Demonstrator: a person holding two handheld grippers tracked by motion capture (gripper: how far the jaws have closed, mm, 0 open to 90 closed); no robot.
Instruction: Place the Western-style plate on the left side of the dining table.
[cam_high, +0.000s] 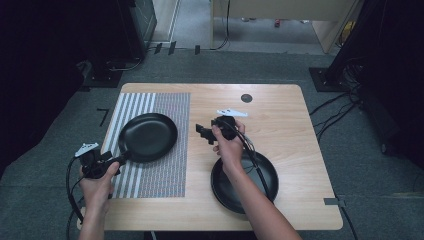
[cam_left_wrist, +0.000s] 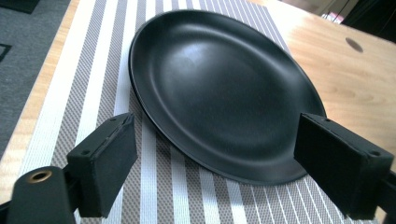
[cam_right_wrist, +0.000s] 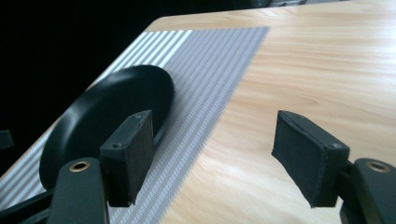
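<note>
Black plate (cam_high: 148, 136) lies on a striped placemat (cam_high: 165, 165) at the centre left of the high view, on a light wooden table (cam_high: 280, 120). In the left gripper view the same plate (cam_left_wrist: 219, 88) spreads across the upper middle of the frame, its near rim between the two black jaws but not pressed by either. The left gripper (cam_high: 111, 161), held in a hand at the lower left of the high view, has its jaws wide apart and grips nothing. A second black plate (cam_high: 265, 185) sits on bare wood at the lower centre right, partly hidden beneath the person's right forearm. The right gripper (cam_high: 204, 132), raised near the middle of the table, points toward the placemat; its jaws stand wide apart and empty. In the right gripper view the first plate (cam_right_wrist: 112, 107) lies at the left on the placemat (cam_right_wrist: 210, 70).
</note>
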